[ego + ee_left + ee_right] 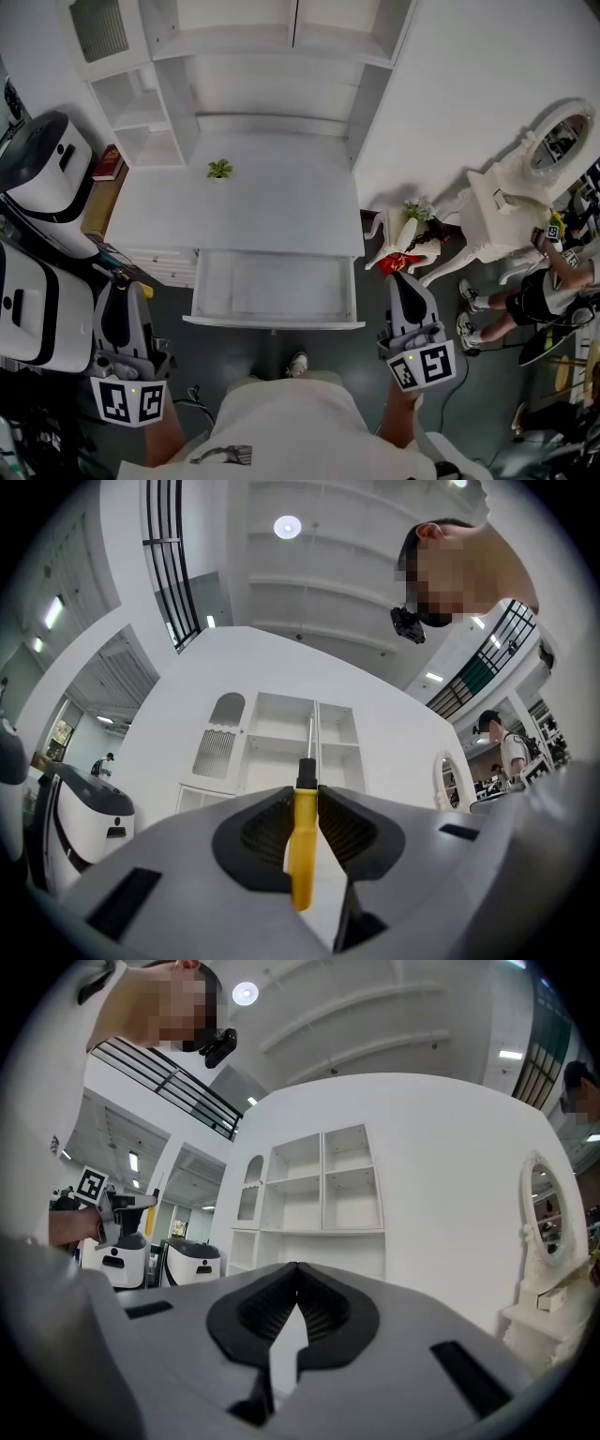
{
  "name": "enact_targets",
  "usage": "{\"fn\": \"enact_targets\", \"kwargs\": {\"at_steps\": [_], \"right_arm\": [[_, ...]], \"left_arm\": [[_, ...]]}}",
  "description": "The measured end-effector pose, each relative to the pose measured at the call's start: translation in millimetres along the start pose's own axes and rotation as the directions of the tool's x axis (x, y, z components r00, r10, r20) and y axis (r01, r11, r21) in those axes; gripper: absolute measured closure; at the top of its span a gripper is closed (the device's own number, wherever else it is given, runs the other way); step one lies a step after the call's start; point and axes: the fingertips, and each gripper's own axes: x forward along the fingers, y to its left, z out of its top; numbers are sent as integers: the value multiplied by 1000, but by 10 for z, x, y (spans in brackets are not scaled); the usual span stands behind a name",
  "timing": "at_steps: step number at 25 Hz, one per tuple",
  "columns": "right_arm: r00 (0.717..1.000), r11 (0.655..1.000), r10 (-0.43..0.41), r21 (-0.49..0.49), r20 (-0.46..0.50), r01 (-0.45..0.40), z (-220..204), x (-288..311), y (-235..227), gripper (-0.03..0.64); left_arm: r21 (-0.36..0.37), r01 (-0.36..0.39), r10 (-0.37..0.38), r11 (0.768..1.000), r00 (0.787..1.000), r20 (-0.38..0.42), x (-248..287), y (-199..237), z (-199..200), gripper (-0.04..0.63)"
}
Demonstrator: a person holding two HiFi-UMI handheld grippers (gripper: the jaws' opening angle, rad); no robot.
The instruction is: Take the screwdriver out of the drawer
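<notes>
My left gripper (305,789) is shut on a screwdriver (303,850) with a yellow handle. Its black collar and thin metal shaft stick out past the pads, pointing toward the white shelf unit. In the head view the left gripper (119,278) is held left of the open drawer (272,322), away from it. The drawer's white inside shows nothing in it. My right gripper (296,1265) is shut with nothing between its pads. In the head view the right gripper (403,277) hangs just off the drawer's right front corner.
The white desk (234,211) carries a small green plant (220,169), with open shelves (272,56) behind it. White rounded machines (42,173) stand at the left. At the right are an ornate white dressing table (506,202) with a mirror, a red object (397,262) and a seated person (530,291).
</notes>
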Motion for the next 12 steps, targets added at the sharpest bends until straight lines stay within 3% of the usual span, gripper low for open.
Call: {"fn": "enact_targets", "kwargs": {"at_steps": [12], "right_arm": [[1000, 999, 30, 25, -8, -30, -76, -40, 73, 607]], "left_arm": [[9, 3, -3, 1000, 1000, -27, -67, -84, -25, 508]]}}
